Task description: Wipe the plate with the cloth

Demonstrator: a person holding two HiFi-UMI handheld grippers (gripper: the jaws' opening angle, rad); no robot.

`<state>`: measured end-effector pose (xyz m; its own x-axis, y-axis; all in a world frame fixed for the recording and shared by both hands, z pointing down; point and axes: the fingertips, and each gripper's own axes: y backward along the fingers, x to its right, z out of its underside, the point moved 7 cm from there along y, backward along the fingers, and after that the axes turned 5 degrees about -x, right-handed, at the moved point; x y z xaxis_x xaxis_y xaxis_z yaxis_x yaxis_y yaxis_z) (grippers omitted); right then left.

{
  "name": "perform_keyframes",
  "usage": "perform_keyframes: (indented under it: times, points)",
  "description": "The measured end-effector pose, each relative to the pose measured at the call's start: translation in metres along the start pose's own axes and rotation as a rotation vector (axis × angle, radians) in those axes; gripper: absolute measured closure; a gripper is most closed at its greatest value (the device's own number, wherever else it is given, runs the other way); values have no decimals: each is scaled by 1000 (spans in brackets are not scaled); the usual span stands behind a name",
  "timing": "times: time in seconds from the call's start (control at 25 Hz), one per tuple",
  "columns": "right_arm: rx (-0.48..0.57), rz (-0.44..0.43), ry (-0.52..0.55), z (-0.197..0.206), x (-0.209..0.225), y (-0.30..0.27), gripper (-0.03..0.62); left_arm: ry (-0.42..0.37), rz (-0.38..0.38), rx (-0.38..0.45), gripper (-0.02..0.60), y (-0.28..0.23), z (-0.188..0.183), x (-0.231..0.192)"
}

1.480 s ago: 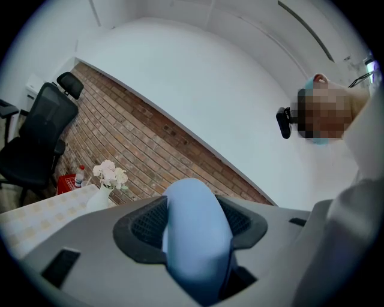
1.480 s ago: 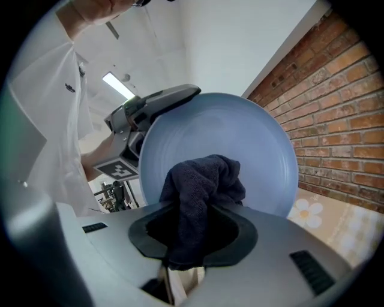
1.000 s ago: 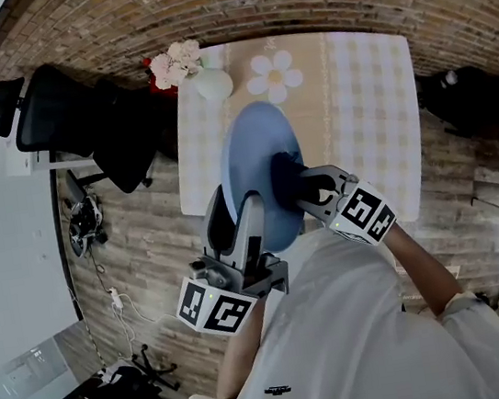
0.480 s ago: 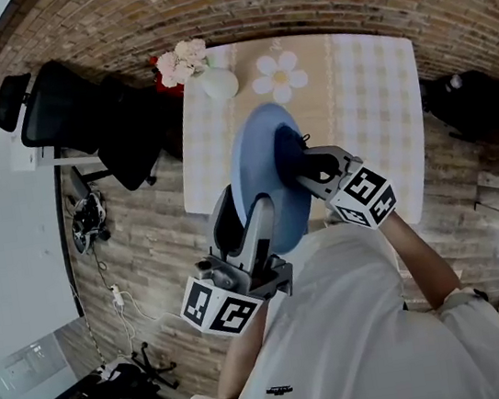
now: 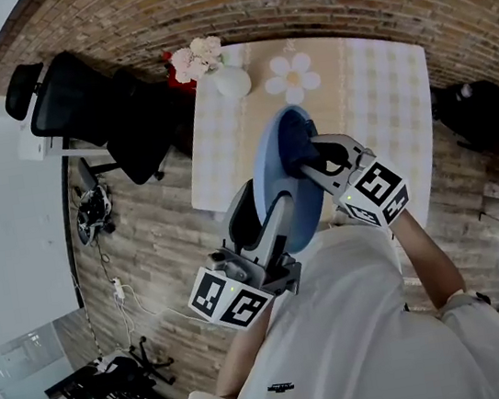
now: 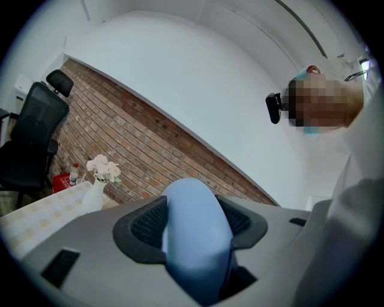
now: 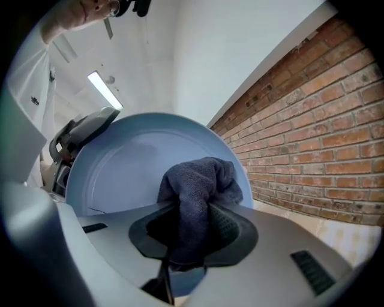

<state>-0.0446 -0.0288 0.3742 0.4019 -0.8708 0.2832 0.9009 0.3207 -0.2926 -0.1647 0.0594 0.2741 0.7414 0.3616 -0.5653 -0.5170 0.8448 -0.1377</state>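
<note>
Plate (image 5: 261, 155) upright, cloth (image 5: 295, 145) on its face
Left gripper (image 5: 266, 215) clamps rim at 6 o'clock; right gripper (image 5: 315, 162) pinches cloth near 12 o'clock.

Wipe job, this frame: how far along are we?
Done: the plate is up off the table, gripped on edge by the left tool, and the right tool is shut on the cloth. In hand: the cloth lies against the plate's face. Left: the pictures do not show how much is wiped; the plate is not yet set down.
</note>
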Motion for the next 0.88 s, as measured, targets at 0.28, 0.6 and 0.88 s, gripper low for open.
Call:
perform_keyframes:
  times: [0.28,0.6,0.88]
  points:
    - [65,-23,86,-22,-16,4,468,-17,0,-7,333,-5,-1,-1]
    - [83,-66,220,-32,-51,10,468,16,-4,-22,333,-7,0,-7]
    - [50,-118,262,-23,-77,16,468,33,-7,-14,333,-11,-5,-12]
